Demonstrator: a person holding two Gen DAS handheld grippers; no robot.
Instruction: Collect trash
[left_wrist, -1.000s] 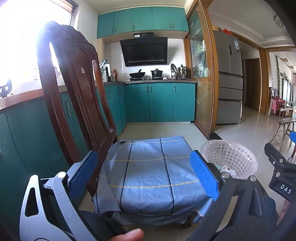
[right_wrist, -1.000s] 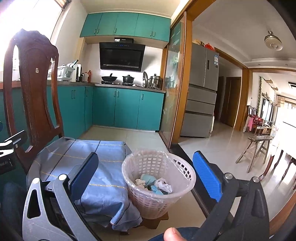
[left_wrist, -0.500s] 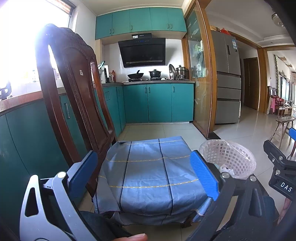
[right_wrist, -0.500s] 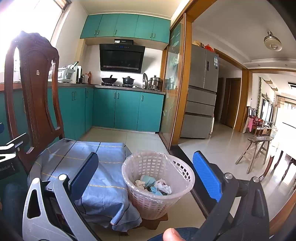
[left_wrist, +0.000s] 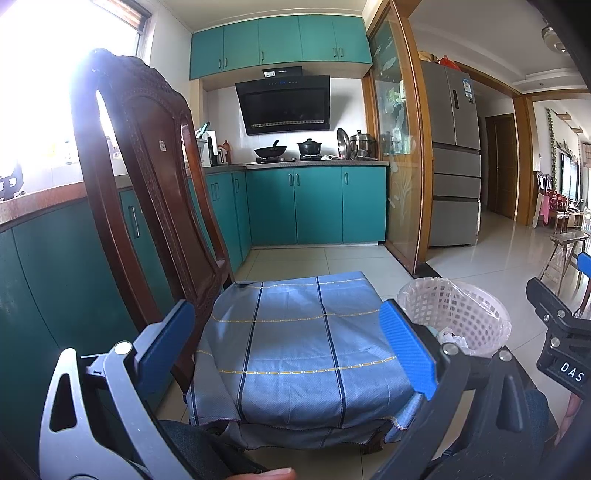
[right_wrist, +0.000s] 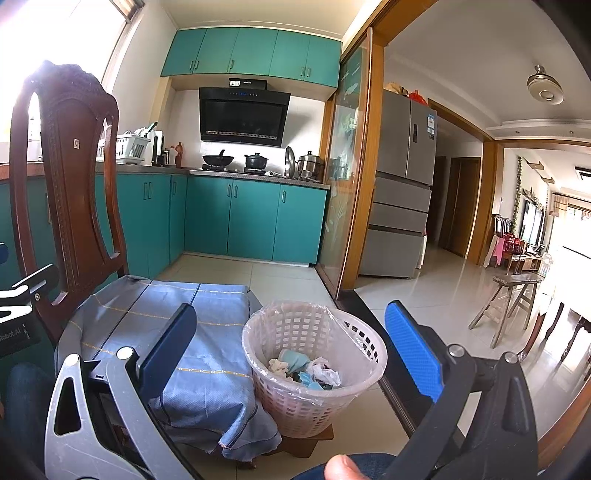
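While both my grippers hang above the seat, nothing is between either pair of fingers. Furthest left stands the carved chair back, its frame rising close beside my left gripper, whose blue pads are spread wide over the blue checked cloth. That cloth drapes past the seat's front and right edges. Just beside the right edge sits the white basket, lined with clear plastic and holding crumpled trash; it seems to rest on a low wooden board, though that is mostly hidden. My right gripper is spread wide before it. Further right, bare tiled floor runs open toward a wooden stool.
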